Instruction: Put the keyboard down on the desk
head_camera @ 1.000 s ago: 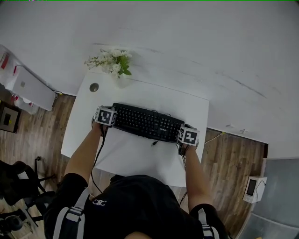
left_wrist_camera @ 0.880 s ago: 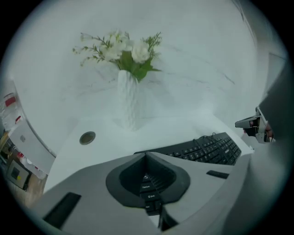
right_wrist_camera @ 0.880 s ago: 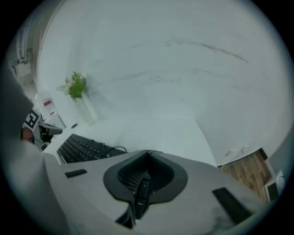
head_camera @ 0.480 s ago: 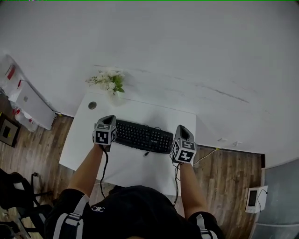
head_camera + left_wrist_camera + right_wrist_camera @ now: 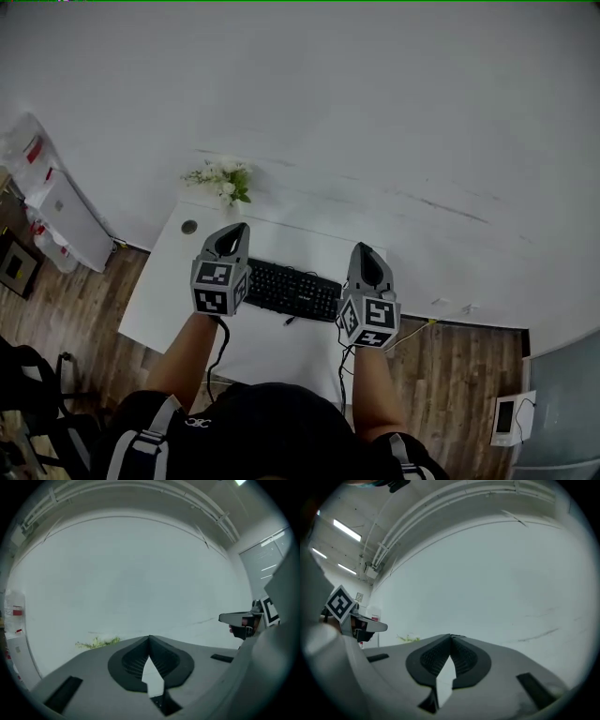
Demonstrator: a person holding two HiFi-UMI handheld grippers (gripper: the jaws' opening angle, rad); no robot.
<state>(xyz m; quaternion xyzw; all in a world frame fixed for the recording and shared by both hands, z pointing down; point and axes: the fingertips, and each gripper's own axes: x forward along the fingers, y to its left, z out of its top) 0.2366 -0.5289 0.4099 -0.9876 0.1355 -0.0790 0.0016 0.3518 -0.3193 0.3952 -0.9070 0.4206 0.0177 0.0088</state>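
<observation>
The black keyboard lies flat on the white desk, with its cable trailing off the near edge. Both grippers are raised well above it and hold nothing. My left gripper hovers over the keyboard's left end, jaws shut and pointing at the wall. My right gripper hovers over the right end, also shut. In the left gripper view the shut jaws face the bare white wall, and the same holds in the right gripper view. The keyboard is hidden in both gripper views.
White flowers stand at the desk's far left corner beside a round cable hole. A white unit stands on the wooden floor at left. A small white device sits on the floor at right.
Both grippers left the keyboard's ends and rose away from the desk, tilting up toward the wall. The keyboard stays lying on the desk.
</observation>
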